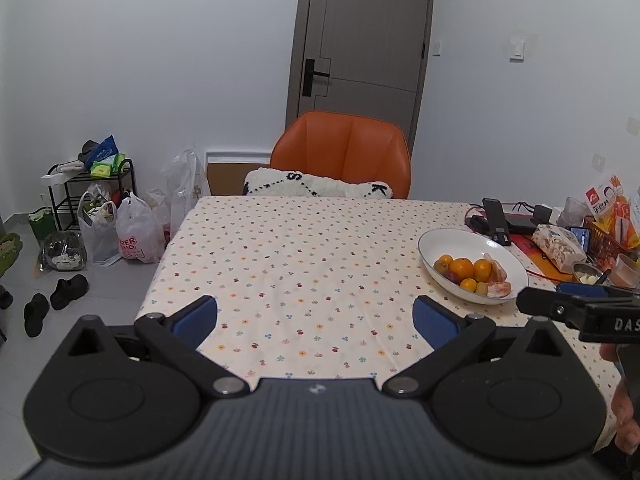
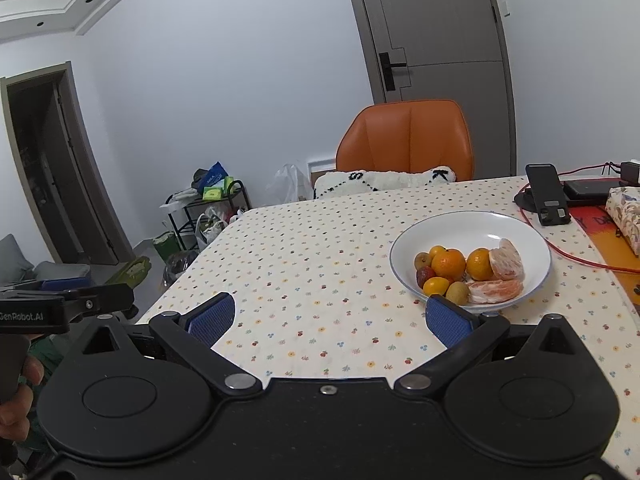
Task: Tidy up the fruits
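Where lettering shows, left gripper (image 2: 64, 304) reads "GenRobot.AI" (white).

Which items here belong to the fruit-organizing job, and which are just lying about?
Part of the job:
- white bowl
- oranges
- peeled citrus pieces
- small green and red fruits
- left claw and right claw, both open and empty

Just lying about:
- phone stand
- red cable
- snack packets
- orange chair
- bags on the floor
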